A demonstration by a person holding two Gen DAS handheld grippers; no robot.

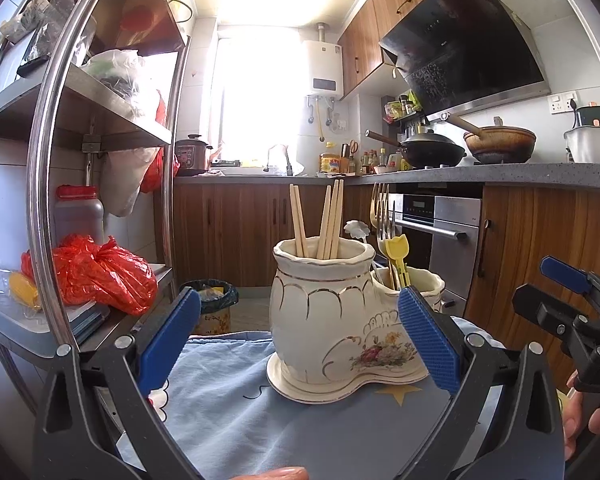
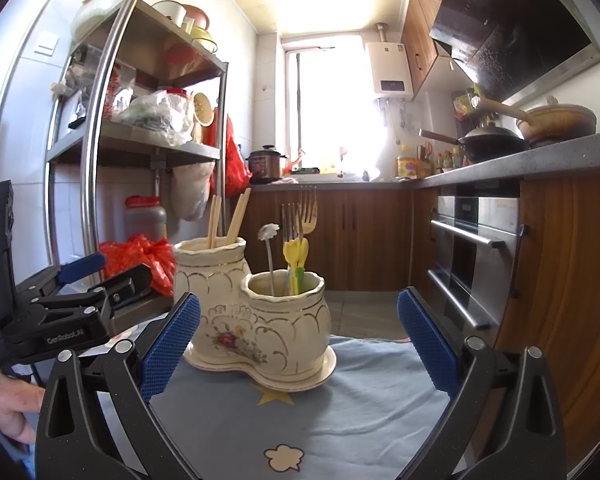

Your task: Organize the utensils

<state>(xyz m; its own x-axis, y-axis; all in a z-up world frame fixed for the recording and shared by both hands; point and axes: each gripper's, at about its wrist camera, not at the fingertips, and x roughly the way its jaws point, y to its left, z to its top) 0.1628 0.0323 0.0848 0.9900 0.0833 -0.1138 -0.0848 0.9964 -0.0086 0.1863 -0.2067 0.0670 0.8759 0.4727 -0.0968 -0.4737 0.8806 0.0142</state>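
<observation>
A cream ceramic two-pot utensil holder (image 1: pixel 320 320) (image 2: pixel 260 320) stands on a blue cloth (image 1: pixel 260 420) (image 2: pixel 360 400). Wooden chopsticks (image 1: pixel 328 220) (image 2: pixel 228 220) stick up from its taller pot. The lower pot holds forks (image 2: pixel 302 216), yellow plastic utensils (image 2: pixel 296 256) and a white flower-topped stick (image 2: pixel 269 233). My left gripper (image 1: pixel 300 336) is open, with its blue pads either side of the holder and nearer the camera, holding nothing. My right gripper (image 2: pixel 300 336) is also open and empty, facing the lower pot. Each gripper shows at the edge of the other's view.
A steel shelf rack (image 1: pixel 112 92) with a red bag (image 1: pixel 100 276) stands to the left. On the floor behind the table is a lined bin (image 1: pixel 214 304). To the right are an oven (image 2: pixel 472 248), wooden cabinets and a counter (image 1: pixel 500 170) with a wok.
</observation>
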